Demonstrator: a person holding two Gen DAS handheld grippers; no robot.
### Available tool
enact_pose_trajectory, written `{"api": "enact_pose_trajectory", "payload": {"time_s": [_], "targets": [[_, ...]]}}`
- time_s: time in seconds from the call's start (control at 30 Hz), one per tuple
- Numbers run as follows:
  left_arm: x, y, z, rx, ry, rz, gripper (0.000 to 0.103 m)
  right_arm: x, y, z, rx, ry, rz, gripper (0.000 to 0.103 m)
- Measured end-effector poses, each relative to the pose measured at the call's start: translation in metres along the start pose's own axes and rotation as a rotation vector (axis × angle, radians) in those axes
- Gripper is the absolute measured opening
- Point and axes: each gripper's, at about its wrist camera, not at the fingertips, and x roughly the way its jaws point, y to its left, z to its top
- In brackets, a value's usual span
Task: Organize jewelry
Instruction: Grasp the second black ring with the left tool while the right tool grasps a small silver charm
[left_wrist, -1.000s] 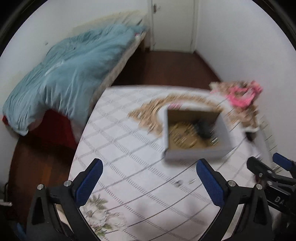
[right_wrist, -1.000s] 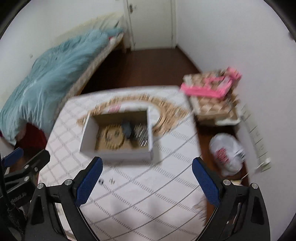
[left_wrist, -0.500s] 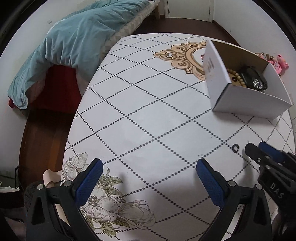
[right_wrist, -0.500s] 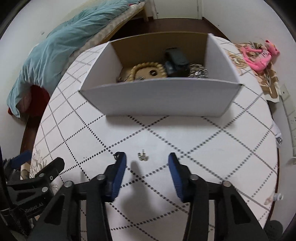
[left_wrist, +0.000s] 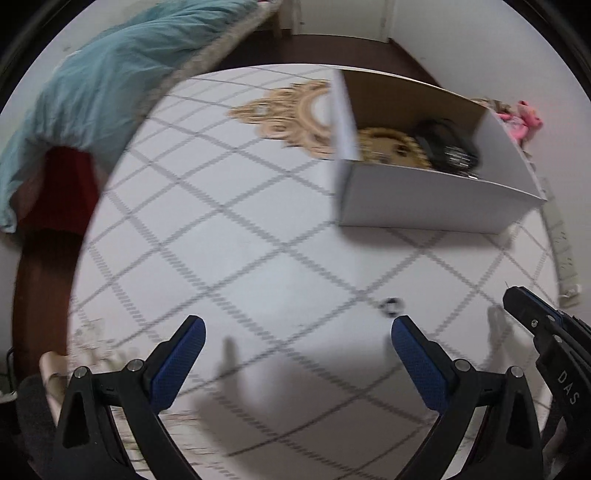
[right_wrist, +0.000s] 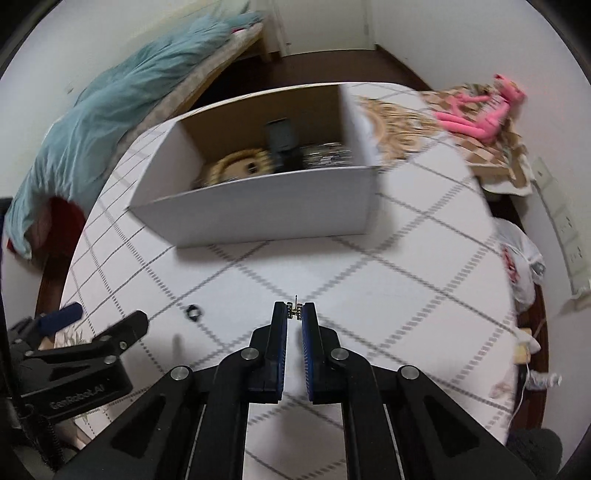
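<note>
My right gripper (right_wrist: 294, 312) is shut on a small metal earring (right_wrist: 295, 309) and holds it just above the white checked table (right_wrist: 388, 295). A small dark ring (right_wrist: 193, 312) lies on the table to its left; it also shows in the left wrist view (left_wrist: 390, 305). The open cardboard box (right_wrist: 258, 210) stands beyond, holding a bead bracelet (right_wrist: 242, 168), a dark watch (right_wrist: 282, 144) and silver pieces (right_wrist: 325, 155). My left gripper (left_wrist: 295, 349) is open and empty, low over the table, with the ring just beyond its right fingertip.
A bed with a teal blanket (left_wrist: 92, 85) is at the left. A pink toy (right_wrist: 476, 110) lies on a patterned cloth at the right. A white bag (right_wrist: 521, 258) lies on the floor past the table's right edge. The box also appears in the left wrist view (left_wrist: 424, 199).
My right gripper closed on the earring that lay between its fingers and lifted it slightly. My left gripper moved right, closer to the ring and the box.
</note>
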Motion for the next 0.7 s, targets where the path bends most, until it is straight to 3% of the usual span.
{"api": "enact_pose_trajectory", "payload": {"time_s": [0.17, 0.27, 0.33, 0.37, 0.4, 0.47, 0.7], "targets": [[0.008, -0.035, -0.001, 0.069, 0.002, -0.054, 0.08, -0.005, -0.02, 0.001, 0.041, 0.003, -0.035, 0.008], [0.013, -0.047, -0.002, 0.097, 0.006, -0.074, 0.048, -0.007, -0.028, 0.001, 0.054, 0.004, -0.043, 0.008], [0.014, -0.052, -0.002, 0.117, -0.013, -0.067, 0.035, -0.008, -0.029, 0.002, 0.057, 0.003, -0.047, 0.008], [0.013, -0.054, -0.002, 0.127, -0.022, -0.071, 0.022, -0.01, -0.032, 0.0, 0.059, 0.002, -0.048, 0.008], [0.012, -0.054, -0.003, 0.127, -0.026, -0.069, 0.016, -0.012, -0.034, 0.0, 0.06, 0.0, -0.049, 0.008], [0.013, -0.052, -0.001, 0.118, -0.028, -0.09, 0.01, -0.014, -0.035, 0.001, 0.06, -0.006, -0.05, 0.008], [0.001, -0.044, 0.002, 0.086, -0.061, -0.122, 0.01, -0.027, -0.032, 0.01, 0.06, -0.044, -0.039, 0.008]]}}
